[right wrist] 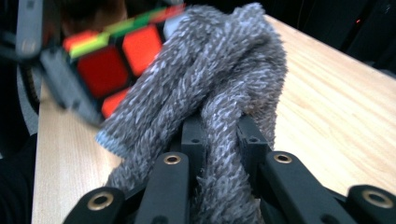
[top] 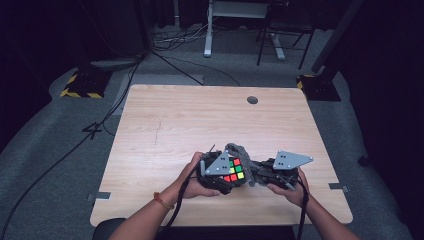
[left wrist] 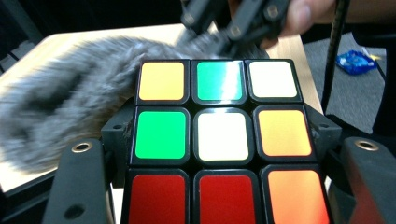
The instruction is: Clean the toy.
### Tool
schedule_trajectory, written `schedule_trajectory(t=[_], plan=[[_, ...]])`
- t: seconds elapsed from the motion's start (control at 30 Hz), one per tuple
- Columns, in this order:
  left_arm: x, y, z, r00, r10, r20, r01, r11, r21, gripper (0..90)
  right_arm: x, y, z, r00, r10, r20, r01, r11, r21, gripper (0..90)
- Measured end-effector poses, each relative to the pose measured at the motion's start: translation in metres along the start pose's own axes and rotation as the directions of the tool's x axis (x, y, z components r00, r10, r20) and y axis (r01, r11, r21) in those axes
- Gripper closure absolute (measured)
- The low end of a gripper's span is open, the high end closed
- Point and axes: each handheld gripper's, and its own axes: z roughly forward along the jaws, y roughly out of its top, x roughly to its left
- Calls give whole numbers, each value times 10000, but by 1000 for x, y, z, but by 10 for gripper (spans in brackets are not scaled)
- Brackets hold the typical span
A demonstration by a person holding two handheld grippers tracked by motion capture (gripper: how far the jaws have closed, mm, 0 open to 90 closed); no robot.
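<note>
Work in hand: the person is wiping a puzzle cube [top: 234,169] with a grey fuzzy cloth [top: 246,162], one tool in each hand, low over the near middle of the wooden surface [top: 165,125].

Left claw [left wrist: 219,186]: it is clamping the cube between its two black jaws, one pressed against each side, in the left gripper view.

Right claw [right wrist: 219,154]: it is closed on a bunched fold of the cloth, which is squeezed between the jaws and spilling out above them in the right gripper view.

Progress: both things are already picked up and brought together, and the cloth is touching the cube's far side. I judge the wiping to be under way rather than finished; how many faces have been gone over the pictures cannot tell. Left to do, by my reading: going over the remaining faces, then setting both things down.

Cube's look: black frame with glossy square tiles, colours mixed. The face toward the left claw is showing orange, green and white on top, green, white and orange in the middle, red, red and orange below. Light is glinting off the tiles.

Cloth's look: thick, shaggy, grey, twisted into rope-like folds; it is blurred in the left gripper view.

Cube's place: held off the surface, just left of the cloth, between the two hands.
</note>
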Motion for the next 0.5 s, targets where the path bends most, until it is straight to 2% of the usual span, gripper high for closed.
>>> schedule_trajectory(t=[0.13,0.23,0.37,0.43,0.5], plan=[[10,-3,-13,9988,-257,-416,245,9993,-300,332,4,-1,4,9996,-9,-291,14,9999,170,774],[16,-7,-17,9977,-531,-425,512,9976,-462,332,8,0,6,9986,-128,-508,137,9997,179,773],[17,-11,-14,9980,-538,-317,531,9983,-235,332,12,4,2,9963,-315,-801,293,9992,-283,772],[13,-11,-7,9993,-310,-224,312,9995,71,332,14,7,-1,9944,-383,-981,326,9977,-589,772],[10,-10,-3,9998,-187,-84,188,9996,202,331,16,10,-3,9946,-536,-887,480,9968,-646,772]])
